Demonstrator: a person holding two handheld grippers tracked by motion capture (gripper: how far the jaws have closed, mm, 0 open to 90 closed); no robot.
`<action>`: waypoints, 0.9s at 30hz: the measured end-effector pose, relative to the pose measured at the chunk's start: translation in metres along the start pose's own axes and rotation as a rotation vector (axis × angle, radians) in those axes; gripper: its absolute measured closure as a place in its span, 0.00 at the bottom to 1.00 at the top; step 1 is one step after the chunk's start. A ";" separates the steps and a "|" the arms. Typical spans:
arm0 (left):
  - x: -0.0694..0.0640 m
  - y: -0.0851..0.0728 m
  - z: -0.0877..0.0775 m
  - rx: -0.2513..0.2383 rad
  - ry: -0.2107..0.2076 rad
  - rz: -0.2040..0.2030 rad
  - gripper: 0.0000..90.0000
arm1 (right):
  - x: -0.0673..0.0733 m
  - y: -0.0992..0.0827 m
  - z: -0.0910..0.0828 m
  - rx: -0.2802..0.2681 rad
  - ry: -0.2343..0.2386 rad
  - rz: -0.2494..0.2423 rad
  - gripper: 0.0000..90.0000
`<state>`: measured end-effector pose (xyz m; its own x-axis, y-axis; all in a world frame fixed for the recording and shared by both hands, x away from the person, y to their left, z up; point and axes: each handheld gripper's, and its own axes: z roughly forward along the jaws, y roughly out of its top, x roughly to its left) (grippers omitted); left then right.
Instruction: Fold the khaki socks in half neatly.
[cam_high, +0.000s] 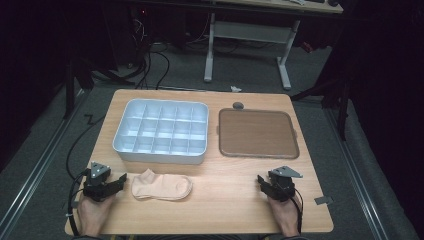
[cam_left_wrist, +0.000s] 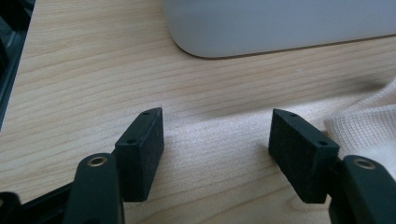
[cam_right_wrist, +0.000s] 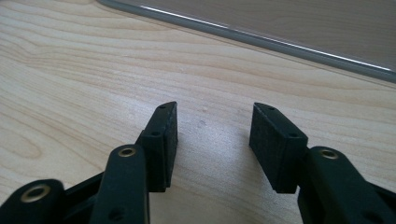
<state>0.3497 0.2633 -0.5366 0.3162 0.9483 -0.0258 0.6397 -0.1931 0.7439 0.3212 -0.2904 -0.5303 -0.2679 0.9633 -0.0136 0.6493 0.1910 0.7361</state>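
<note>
1. High view: a wooden table (cam_high: 225, 200) carries a grey box with many compartments (cam_high: 161, 131) at the back left and a brown tray (cam_high: 258, 133) at the back right, the two just beside each other. A peach sock (cam_high: 161, 186) lies flat near the front edge, in front of the box. The left gripper (cam_high: 117, 182) sits just left of the sock, held in a hand (cam_high: 92, 212); the right gripper (cam_high: 264, 183) rests well apart from the sock, in front of the tray.

2. Left gripper view: the jaws stand spread wide with bare wood between them. The knit edge of the sock (cam_left_wrist: 369, 119) lies just beside the right-hand jaw; whether they touch, I cannot tell. The rounded corner of the box (cam_left_wrist: 280, 23) is ahead.

3. Right gripper view: the jaws are apart, nothing between them. The tray's grey rim (cam_right_wrist: 261, 37) crosses the top.
</note>
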 end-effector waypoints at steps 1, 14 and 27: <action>0.001 0.000 0.000 -0.001 -0.003 -0.007 0.41 | 0.000 0.000 0.000 -0.001 -0.001 0.002 0.60; -0.005 0.008 -0.023 -0.053 -0.074 -0.023 0.41 | 0.000 0.000 0.000 -0.002 -0.007 -0.002 0.61; -0.038 0.012 -0.020 0.003 -0.161 0.027 0.40 | 0.003 0.001 -0.007 -0.033 0.019 0.015 0.69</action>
<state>0.3314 0.2299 -0.5131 0.4412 0.8903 -0.1127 0.6315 -0.2188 0.7439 0.3160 -0.2888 -0.5252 -0.2721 0.9622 0.0108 0.6298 0.1696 0.7580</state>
